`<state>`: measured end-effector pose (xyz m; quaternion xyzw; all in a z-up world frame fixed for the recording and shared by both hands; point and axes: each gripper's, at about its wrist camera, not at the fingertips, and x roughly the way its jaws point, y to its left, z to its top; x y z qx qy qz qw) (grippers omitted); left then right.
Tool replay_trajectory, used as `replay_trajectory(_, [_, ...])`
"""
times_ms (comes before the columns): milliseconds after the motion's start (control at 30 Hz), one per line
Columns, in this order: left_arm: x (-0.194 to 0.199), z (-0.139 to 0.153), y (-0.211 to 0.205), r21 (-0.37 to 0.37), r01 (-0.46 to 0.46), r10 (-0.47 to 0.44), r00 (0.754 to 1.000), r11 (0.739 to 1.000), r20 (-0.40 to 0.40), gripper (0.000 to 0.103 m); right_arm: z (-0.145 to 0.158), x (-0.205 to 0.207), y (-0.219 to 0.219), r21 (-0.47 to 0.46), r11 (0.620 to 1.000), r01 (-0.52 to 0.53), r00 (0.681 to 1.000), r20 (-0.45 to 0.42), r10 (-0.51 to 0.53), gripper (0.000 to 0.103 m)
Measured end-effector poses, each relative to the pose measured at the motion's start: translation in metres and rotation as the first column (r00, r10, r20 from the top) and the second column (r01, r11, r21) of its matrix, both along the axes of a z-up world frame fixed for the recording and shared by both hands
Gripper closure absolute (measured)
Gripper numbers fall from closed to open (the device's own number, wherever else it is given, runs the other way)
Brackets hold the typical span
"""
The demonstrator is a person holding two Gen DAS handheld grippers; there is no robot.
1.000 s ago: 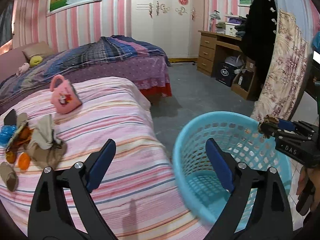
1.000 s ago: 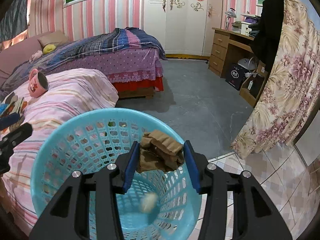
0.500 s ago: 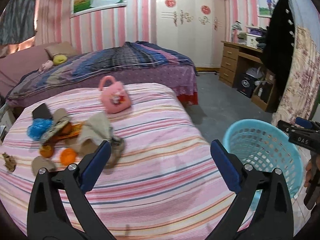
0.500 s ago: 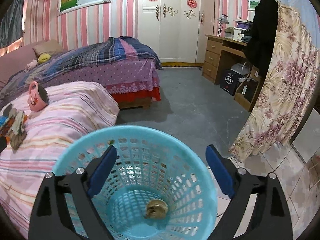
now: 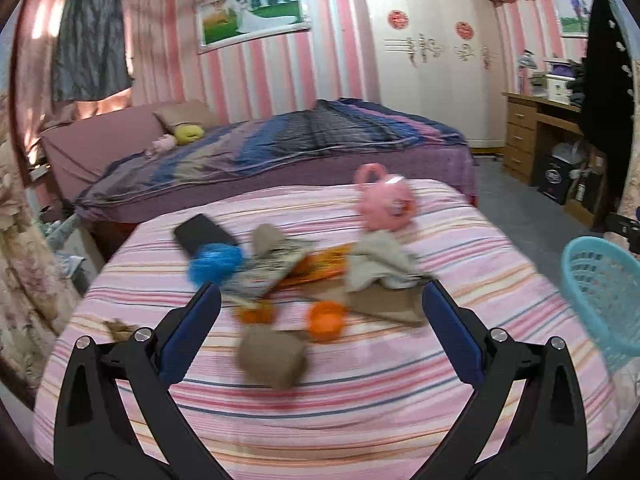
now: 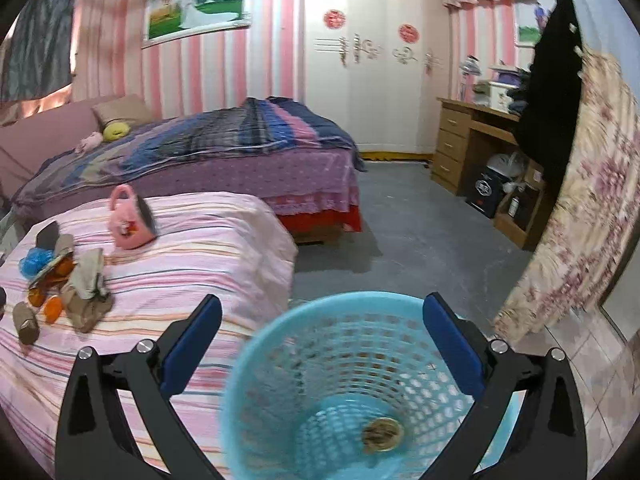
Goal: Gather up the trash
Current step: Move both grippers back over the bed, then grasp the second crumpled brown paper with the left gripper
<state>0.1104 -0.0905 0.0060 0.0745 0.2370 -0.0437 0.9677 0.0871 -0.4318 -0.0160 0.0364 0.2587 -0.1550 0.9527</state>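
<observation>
Pink-striped bed (image 5: 360, 400) carries the trash pile (image 5: 304, 280), with the left gripper (image 5: 320, 324) hanging wide and empty over it. Right of that, the blue basket (image 6: 280, 344) stands beside the bed, one scrap (image 6: 382, 434) at its bottom; the right gripper (image 6: 322, 338), jaws just opened, holds nothing. Risk: the blurred, tangled pile may yield several pieces or the pink bag (image 5: 384, 204) by mistake.

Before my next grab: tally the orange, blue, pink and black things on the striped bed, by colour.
Orange: 3 (near round piece, right round piece, flat wrapper)
Blue: 1 (crumpled ball)
Pink: 1 (cup on its side)
Black: 1 (flat item, too blurred to identify)
Total: 6
</observation>
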Motion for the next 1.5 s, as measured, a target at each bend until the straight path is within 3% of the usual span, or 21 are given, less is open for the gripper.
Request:
replay_trajectory(167, [0.019, -0.004, 0.055, -0.047, -0.072, 0.069, 0.996, 0.996, -0.053, 0.006, -0.001, 0.015, 0.039, -0.039, 0.998, -0.043, 0.999, -0.005, 0.043, 0.005])
replay_trajectory(533, [0.030, -0.026, 0.153, -0.022, -0.209, 0.207, 0.976, 0.978, -0.067, 0.006, -0.006, 0.041, 0.106, -0.014, 0.992, -0.126, 0.992, -0.024, 0.125, 0.005])
replay_trajectory(733, [0.041, -0.052, 0.175, 0.017, -0.204, 0.205, 0.969, 0.979, -0.140, 0.006, -0.011, 0.050, 0.131, -0.022, 0.991, -0.133, 0.991, -0.036, 0.132, 0.005])
replay_trajectory(900, [0.061, -0.071, 0.195, -0.027, -0.230, 0.216, 0.944, 0.973, -0.249, 0.006, -0.015, 0.057, 0.142, -0.001, 0.987, -0.161, 0.985, -0.065, 0.161, 0.005])
replay_trajectory(1000, [0.068, -0.073, 0.204, -0.068, -0.251, 0.225, 0.936, 0.966, -0.269, 0.006, -0.018, 0.061, 0.148, -0.005, 0.986, -0.165, 0.984, -0.074, 0.164, 0.005])
replay_trajectory(1333, [0.089, -0.077, 0.222, -0.097, -0.276, 0.234, 0.920, 0.956, -0.313, 0.006, -0.025, 0.069, 0.159, -0.044, 0.992, -0.122, 0.986, -0.119, 0.116, 0.005])
replay_trajectory(1367, [0.091, -0.078, 0.223, -0.098, -0.278, 0.235, 0.919, 0.956, -0.318, 0.008, -0.024, 0.068, 0.159, -0.032, 0.992, -0.124, 0.986, -0.119, 0.119, 0.005])
replay_trajectory(1500, [0.096, -0.083, 0.224, -0.112, -0.260, 0.206, 0.912, 0.959, -0.356, 0.035, -0.024, 0.067, 0.158, 0.009, 0.990, -0.139, 0.982, -0.129, 0.139, 0.005])
